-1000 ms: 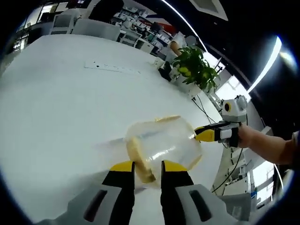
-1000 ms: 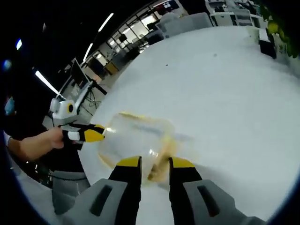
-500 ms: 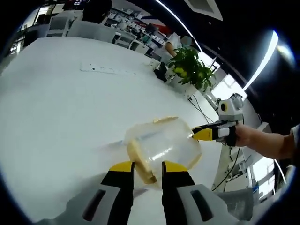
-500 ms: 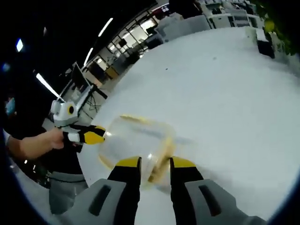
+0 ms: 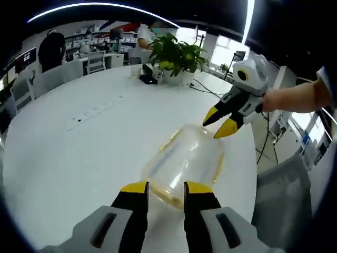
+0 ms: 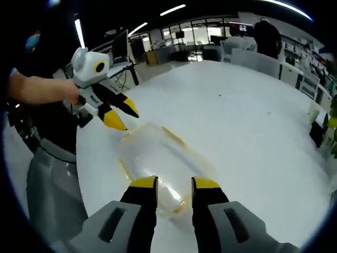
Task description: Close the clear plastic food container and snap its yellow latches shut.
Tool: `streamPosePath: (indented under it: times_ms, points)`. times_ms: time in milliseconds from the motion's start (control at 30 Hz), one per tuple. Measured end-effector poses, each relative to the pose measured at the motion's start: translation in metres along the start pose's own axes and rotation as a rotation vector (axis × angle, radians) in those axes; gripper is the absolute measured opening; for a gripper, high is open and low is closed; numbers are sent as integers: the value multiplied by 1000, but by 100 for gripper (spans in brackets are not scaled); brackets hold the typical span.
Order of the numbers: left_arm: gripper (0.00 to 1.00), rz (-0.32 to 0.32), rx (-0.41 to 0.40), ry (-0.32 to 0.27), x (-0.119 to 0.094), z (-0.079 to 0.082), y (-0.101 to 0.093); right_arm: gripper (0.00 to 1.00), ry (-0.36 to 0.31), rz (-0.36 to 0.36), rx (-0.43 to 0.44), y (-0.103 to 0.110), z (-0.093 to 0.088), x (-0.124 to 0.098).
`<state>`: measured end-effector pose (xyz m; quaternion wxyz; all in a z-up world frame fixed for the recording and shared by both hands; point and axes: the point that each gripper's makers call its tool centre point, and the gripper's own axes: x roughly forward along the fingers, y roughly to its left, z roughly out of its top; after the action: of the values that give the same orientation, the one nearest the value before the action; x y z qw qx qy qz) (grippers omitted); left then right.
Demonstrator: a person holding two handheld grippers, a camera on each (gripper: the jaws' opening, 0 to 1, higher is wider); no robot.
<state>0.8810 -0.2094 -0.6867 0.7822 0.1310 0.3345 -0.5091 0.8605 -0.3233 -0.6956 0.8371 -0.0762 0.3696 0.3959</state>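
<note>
The clear plastic container (image 5: 184,163) with a yellowish rim lies flat on the white table (image 5: 73,158), close to its edge. Its lid seems to be on; the latches are too blurred to tell. In the left gripper view my left gripper (image 5: 166,188) stands open, its yellow tips either side of the container's near end. My right gripper (image 5: 221,122) comes in from the right, open, tips just off the far end. In the right gripper view the container (image 6: 158,158) lies ahead of my open right gripper (image 6: 175,184), and my left gripper (image 6: 121,116) hovers open at its far corner.
A potted plant (image 5: 176,55) and a power strip (image 5: 95,112) sit farther back on the table. Chairs (image 5: 50,79) stand around it. A grey chair back (image 6: 52,179) is beside the near table edge (image 6: 89,174). A person (image 6: 267,36) stands far off.
Both views have swung and rolled with the hands. Each opposite gripper, earlier touching the container's end with tips together, now shows its jaws spread and just off it.
</note>
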Motion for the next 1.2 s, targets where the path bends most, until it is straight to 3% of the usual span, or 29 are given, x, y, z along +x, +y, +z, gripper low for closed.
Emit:
streamPosePath:
  times_ms: [100,333,667,1200]
  points:
    - [19,-37,108,20,7,8,-9,20,5,12,-26,0,1,3]
    - [18,-114,227,27,26,24,-23,19,20,41,-85,2,3,9]
    - [17,-168,276,45,42,32,-30,17,33,80,-114,8,0,14]
    - [16,-189,297,33,60,45,-34,16,50,127,-166,20,3,22]
